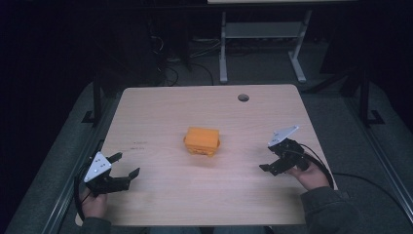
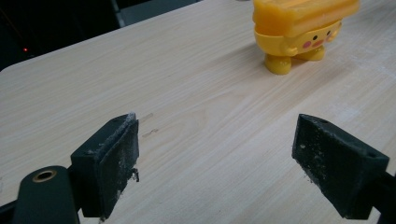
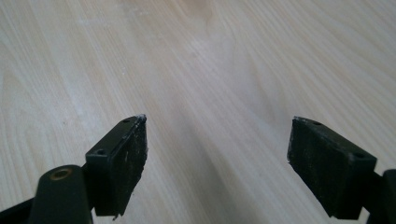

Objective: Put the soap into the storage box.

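From above: a pale wooden desk (image 1: 160, 112) with a round cable hole (image 1: 243, 97) near its far edge, and a yellow toy box (image 1: 202, 141) sitting close to the middle. Left hand-held gripper (image 1: 125, 167) low at the near left corner, held in a hand (image 1: 93, 204), jaws spread wide and empty, pointing toward the middle of the desk, well apart from the toy box. Right hand-held gripper (image 1: 269, 157) at the near right side, held in a hand (image 1: 311, 176) with a grey sleeve (image 1: 326, 209) behind it, jaws parted and empty too, also well apart from the toy box. Grey triangular plate on top of each. Beyond the desk, a dark floor and the white legs of another table (image 1: 223, 48). Along the left hand-held gripper (image 2: 215, 149): two black jaws standing far apart over bare wood, nothing between them; the yellow toy box (image 2: 299, 32) farther off at upper right, upright on small feet, with pink cheeks on its front. Along the right hand-held gripper (image 3: 217, 144): two black jaws likewise wide apart, holding nothing, above bare wood grain.
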`<state>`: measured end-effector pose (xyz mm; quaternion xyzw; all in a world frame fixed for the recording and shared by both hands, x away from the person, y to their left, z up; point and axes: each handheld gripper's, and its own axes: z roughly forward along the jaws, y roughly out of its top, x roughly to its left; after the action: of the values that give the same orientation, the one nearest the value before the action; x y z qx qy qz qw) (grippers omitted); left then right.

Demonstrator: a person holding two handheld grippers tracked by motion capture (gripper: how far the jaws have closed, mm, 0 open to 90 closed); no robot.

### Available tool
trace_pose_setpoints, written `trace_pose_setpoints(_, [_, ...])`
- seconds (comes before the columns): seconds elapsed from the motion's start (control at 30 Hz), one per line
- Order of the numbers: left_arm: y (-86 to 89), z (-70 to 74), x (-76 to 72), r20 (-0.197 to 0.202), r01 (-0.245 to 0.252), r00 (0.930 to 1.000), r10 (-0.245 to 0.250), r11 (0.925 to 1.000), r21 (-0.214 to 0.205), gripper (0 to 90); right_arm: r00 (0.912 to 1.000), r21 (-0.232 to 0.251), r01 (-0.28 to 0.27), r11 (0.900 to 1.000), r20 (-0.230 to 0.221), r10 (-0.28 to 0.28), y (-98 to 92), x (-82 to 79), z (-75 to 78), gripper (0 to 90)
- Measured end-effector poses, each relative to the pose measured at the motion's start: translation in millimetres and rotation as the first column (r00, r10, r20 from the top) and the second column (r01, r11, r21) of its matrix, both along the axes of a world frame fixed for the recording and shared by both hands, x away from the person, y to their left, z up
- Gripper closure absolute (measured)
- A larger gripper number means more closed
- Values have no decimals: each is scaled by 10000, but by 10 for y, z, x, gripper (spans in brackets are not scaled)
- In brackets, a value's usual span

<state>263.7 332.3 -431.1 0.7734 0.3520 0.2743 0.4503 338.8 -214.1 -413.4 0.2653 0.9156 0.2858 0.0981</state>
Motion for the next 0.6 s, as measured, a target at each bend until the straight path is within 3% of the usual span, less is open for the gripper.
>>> trace_pose_setpoints(0.6, [-38,-15,4,-23,187,9998,-187,9996,199,139,9988,469,413,9980,228,-425,-279,-410,-262,195])
